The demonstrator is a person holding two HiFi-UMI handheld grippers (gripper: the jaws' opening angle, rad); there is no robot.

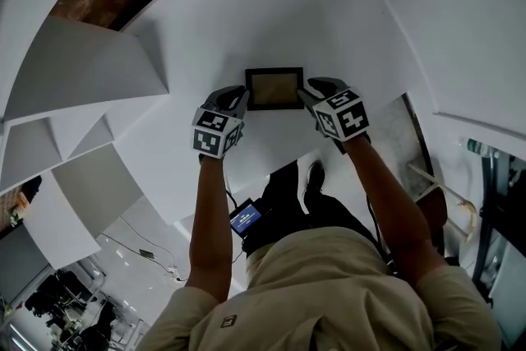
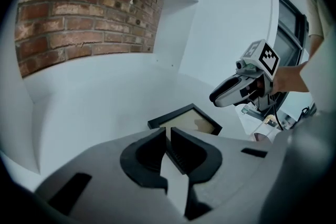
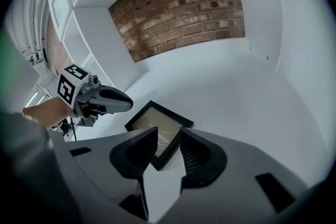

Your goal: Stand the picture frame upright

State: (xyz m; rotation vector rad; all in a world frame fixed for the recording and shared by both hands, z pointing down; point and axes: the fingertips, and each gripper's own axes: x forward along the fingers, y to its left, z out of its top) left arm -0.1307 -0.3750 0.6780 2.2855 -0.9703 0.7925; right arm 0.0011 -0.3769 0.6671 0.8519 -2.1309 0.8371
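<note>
On the white shelf floor (image 1: pixel 271 20), with a brick wall (image 2: pixel 79 23) beyond: a flat-lying picture frame (image 1: pixel 274 88), glass side up, set between the two tools and well short of vertical.

At its left edge, the left gripper (image 1: pixel 238 99), clenched on nothing, with its tip just beside the black moulding. Actual contact impossible to confirm.

At its right edge, the right gripper (image 1: pixel 308 94), spread apart, with the near corner of the frame lying between the two pads but not pinched.

Judged stage: approach and grasp, with no lift begun and no tilt in the frame.

Probable next move: closure of the right jaws on the moulding, then a slow rotation of the frame about one long edge up to vertical, with the shut left tip as a stop against sliding. Calls for a firm pinch on a thin, hard edge and a steady, gentle tilt.

Not visible in any view: a rear stand or prop. Hence a possible need for support from the wall behind.
</note>
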